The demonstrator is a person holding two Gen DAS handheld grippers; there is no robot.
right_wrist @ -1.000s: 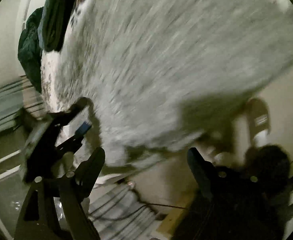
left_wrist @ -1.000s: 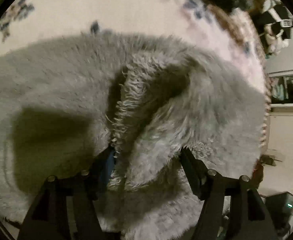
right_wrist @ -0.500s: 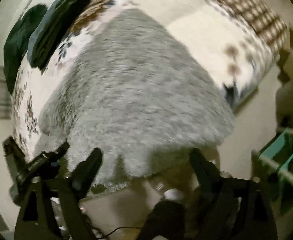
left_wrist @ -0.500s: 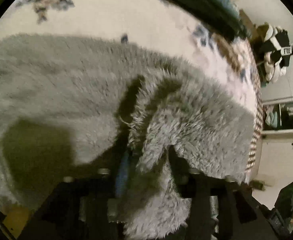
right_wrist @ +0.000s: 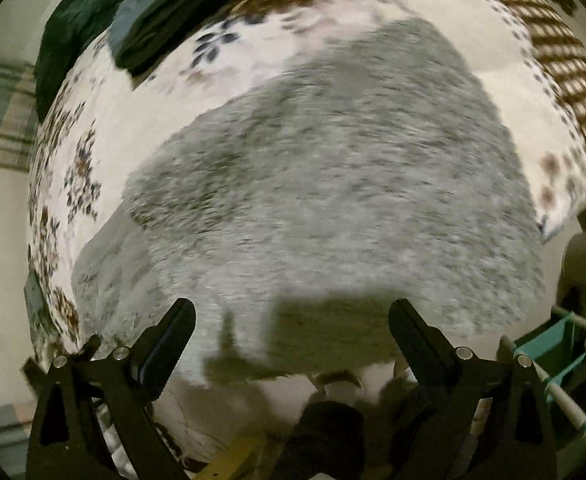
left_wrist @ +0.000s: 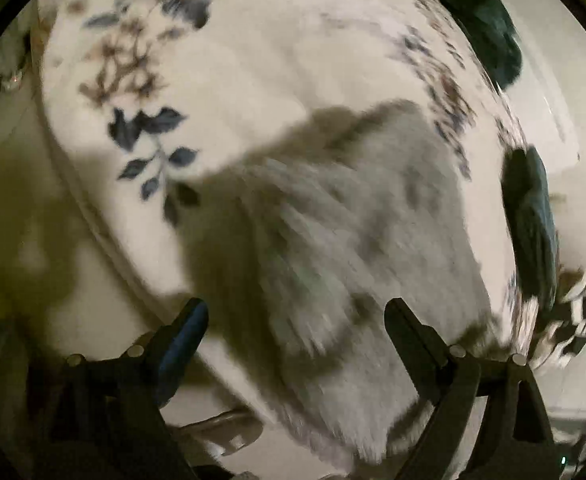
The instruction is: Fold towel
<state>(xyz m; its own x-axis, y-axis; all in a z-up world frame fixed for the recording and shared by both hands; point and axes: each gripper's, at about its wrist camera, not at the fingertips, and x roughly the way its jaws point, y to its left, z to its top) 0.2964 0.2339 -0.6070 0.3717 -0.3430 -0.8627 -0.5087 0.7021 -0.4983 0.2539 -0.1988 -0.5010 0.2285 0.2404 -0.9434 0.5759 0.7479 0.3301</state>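
My left gripper [left_wrist: 295, 314], clamped on a tuft of the towel [right_wrist: 333, 184] half a second ago, now has its jaws wide and empty; the towel lies on the bed [right_wrist: 505, 92]; my right gripper [right_wrist: 291, 318] is wide too, so this fold looks laid

Your left view is blurred: the grey towel [left_wrist: 357, 240] loses its edges. Its near edge is cut off behind the right gripper [right_wrist: 291, 330] shadow.
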